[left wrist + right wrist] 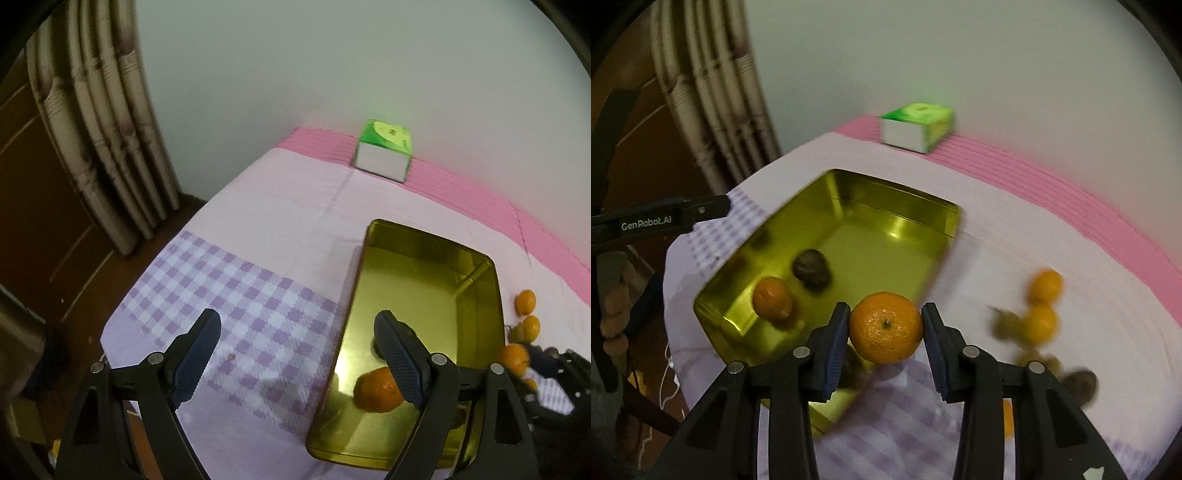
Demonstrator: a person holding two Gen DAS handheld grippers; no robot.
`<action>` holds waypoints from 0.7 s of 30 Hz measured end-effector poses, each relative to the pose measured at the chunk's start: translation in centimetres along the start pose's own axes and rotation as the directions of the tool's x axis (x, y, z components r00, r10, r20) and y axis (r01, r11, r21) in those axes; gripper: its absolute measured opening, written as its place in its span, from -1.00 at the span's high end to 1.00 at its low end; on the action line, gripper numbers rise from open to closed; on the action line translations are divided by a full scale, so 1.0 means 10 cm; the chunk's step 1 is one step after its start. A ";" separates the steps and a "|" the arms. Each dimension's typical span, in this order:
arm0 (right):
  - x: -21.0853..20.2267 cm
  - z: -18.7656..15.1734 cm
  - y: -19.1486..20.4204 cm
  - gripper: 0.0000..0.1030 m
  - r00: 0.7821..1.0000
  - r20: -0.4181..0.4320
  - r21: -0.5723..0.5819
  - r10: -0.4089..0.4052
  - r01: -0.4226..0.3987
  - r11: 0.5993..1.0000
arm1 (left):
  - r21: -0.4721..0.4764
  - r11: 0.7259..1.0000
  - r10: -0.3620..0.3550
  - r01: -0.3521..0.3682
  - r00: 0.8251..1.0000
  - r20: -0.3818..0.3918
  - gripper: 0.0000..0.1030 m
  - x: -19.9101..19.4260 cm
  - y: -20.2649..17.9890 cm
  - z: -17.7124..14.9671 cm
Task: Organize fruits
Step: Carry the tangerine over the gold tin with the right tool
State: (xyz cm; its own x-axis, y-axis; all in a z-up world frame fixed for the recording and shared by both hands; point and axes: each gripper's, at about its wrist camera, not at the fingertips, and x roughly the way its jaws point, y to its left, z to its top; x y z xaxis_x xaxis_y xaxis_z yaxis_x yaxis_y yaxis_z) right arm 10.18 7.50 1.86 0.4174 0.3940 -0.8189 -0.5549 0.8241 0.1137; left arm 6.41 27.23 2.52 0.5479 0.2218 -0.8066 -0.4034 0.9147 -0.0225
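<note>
A gold metal tin (476,273) (897,206) lies open on the table. Inside it lie an orange (376,393) (772,299) and a dark brown fruit (811,272). My right gripper (885,325) is shut on a second orange (885,326) and holds it above the tin's near right edge. My left gripper (297,354) is open and empty, its right finger over the tin and its left finger over the checked cloth. Several oranges (1044,284) (525,301) and dark fruits (1080,384) lie on the cloth right of the tin.
A green and white box (384,157) (916,129) stands at the far table edge by the wall. A pink and lilac checked cloth (236,288) covers the table. Curtains (107,122) hang at the left, past the table's edge.
</note>
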 end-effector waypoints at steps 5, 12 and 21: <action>0.33 0.12 0.22 0.28 0.998 -0.053 -0.050 0.018 -0.021 0.999 | -0.024 1.000 0.008 -0.008 1.000 0.000 -0.66 0.00 0.05 0.00; 0.56 0.11 0.21 0.28 0.994 -0.110 -0.057 0.014 -0.020 0.998 | -0.024 1.000 0.006 -0.006 1.000 -0.008 -0.66 0.02 0.03 0.01; 0.64 0.11 0.22 0.27 0.992 -0.129 -0.067 0.015 -0.024 0.997 | -0.023 1.000 0.004 -0.005 1.000 -0.010 -0.66 0.03 0.03 0.01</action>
State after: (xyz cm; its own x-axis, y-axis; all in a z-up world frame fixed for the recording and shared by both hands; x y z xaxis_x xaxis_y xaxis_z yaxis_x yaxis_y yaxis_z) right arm 12.42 12.23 -2.52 0.3128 0.3510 -0.8826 -0.6118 0.7853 0.0955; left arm 6.54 27.63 2.35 0.5391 0.2224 -0.8124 -0.4226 0.9057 -0.0324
